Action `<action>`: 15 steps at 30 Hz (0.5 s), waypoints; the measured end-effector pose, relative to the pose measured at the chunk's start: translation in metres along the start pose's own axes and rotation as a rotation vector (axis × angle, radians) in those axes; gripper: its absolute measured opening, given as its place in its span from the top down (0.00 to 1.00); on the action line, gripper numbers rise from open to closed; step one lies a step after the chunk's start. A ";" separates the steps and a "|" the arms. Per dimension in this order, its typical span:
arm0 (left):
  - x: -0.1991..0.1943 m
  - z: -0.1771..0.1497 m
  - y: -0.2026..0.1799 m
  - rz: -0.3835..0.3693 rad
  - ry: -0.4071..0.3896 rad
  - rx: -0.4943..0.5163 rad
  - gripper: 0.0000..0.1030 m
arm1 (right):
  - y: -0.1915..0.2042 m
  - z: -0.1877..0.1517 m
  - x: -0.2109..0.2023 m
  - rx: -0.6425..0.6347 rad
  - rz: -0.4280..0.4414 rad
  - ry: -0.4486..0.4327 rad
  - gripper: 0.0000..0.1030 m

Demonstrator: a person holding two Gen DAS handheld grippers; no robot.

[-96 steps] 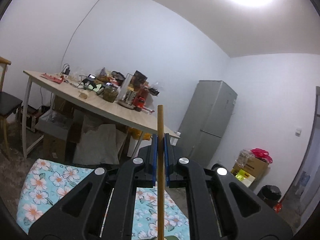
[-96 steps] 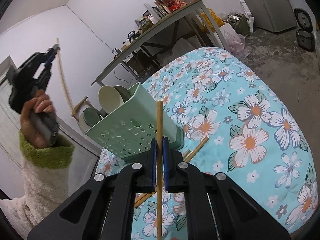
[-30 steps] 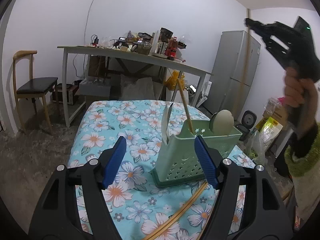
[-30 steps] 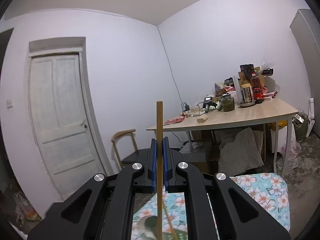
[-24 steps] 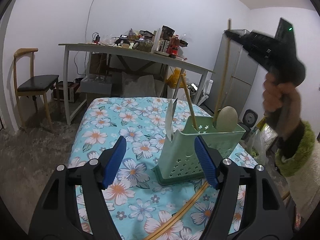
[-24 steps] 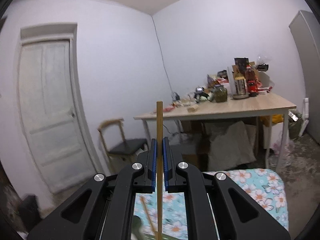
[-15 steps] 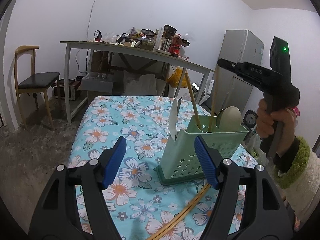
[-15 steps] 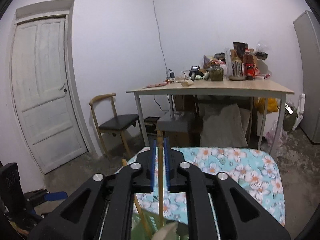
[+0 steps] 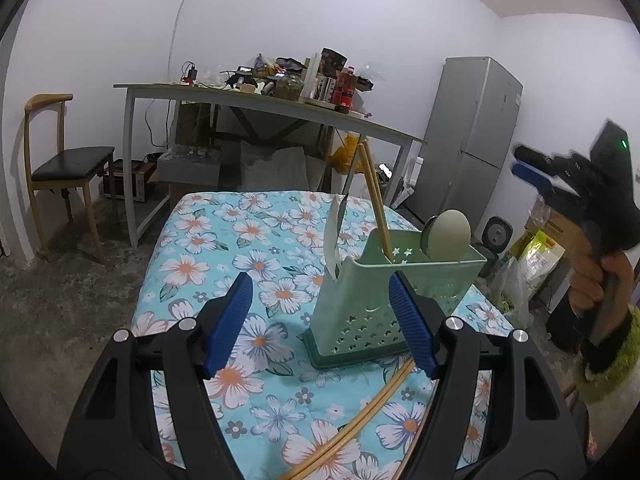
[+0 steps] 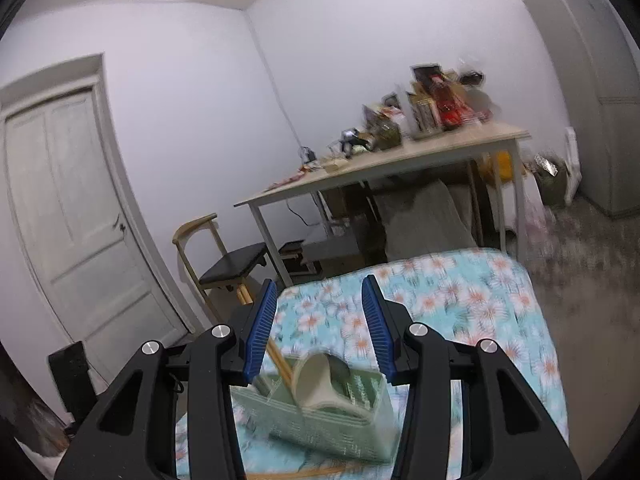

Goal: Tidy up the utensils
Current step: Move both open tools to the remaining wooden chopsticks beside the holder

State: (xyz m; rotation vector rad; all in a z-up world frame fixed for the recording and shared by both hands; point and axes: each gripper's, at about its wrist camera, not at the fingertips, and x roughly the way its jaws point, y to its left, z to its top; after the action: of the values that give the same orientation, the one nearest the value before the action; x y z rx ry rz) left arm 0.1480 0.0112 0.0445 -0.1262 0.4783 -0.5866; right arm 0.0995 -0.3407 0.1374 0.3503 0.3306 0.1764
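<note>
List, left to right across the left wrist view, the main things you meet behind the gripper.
Wooden chair → cluttered long table → green utensil caddy → grey refrigerator → right gripper, held by a hand in a fuzzy green cuff.

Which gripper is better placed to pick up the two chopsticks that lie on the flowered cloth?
Left, probably. The left gripper hangs low with jaws open, and the loose chopsticks lie just below it. The right gripper has just opened with nothing between its pads, but it is above the green utensil holder.
</note>
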 end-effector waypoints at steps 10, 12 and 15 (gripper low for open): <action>0.007 -0.008 -0.009 0.009 0.065 0.041 0.31 | -0.051 -0.096 -0.022 0.382 0.023 0.185 0.58; 0.010 -0.011 -0.009 0.011 0.088 0.047 0.30 | -0.059 -0.119 -0.018 0.463 0.045 0.225 0.58; 0.016 -0.017 -0.010 0.019 0.132 0.063 0.27 | -0.066 -0.152 -0.007 0.565 0.047 0.293 0.58</action>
State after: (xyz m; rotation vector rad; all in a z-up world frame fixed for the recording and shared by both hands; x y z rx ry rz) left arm 0.1471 -0.0058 0.0256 -0.0233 0.5875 -0.5932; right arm 0.0478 -0.3567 -0.0192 0.8950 0.6645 0.1788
